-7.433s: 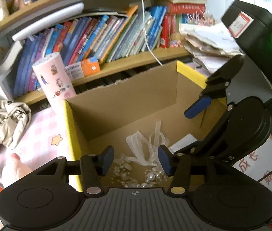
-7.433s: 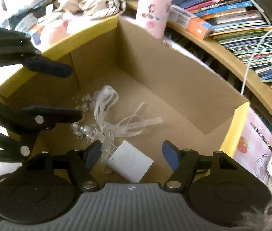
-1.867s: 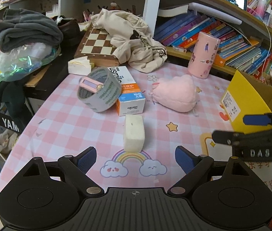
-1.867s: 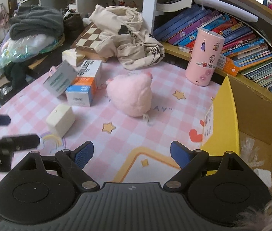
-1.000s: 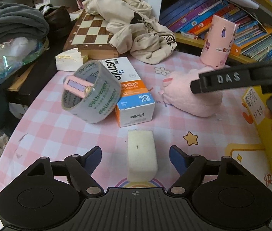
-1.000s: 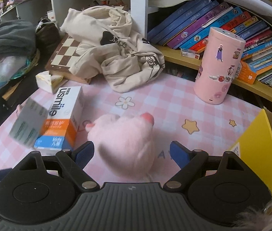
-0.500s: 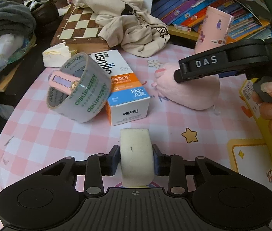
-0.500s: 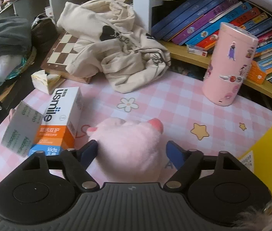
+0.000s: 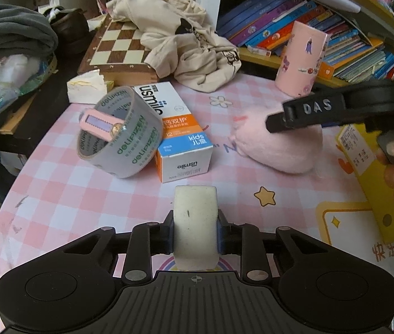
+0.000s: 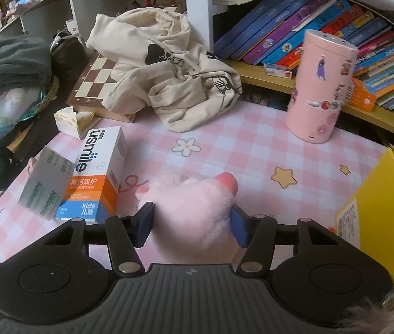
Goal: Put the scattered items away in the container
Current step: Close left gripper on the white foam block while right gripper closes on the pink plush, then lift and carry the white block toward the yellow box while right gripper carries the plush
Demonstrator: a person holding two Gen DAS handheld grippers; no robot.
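My left gripper (image 9: 195,229) is shut on a white sponge block (image 9: 195,217) on the pink checked tablecloth. My right gripper (image 10: 192,224) is closed around the pink plush toy (image 10: 194,208), its pads pressing both sides; the plush also shows in the left wrist view (image 9: 280,144) under the right gripper's finger. The yellow cardboard box (image 10: 378,208) stands at the right, also in the left wrist view (image 9: 369,172). A roll of clear tape (image 9: 119,136) leans on a toothpaste box (image 9: 177,136).
A pink sticker-covered cylinder (image 10: 321,89) stands by the bookshelf. A cream garment (image 10: 169,64) lies over a chessboard (image 10: 96,83). A tissue wad (image 9: 85,86) sits at the table's far left edge. Grey clothes (image 9: 7,36) are piled at left.
My left gripper stays closed on the sponge block. My right gripper has closed in from open onto the pink plush toy.
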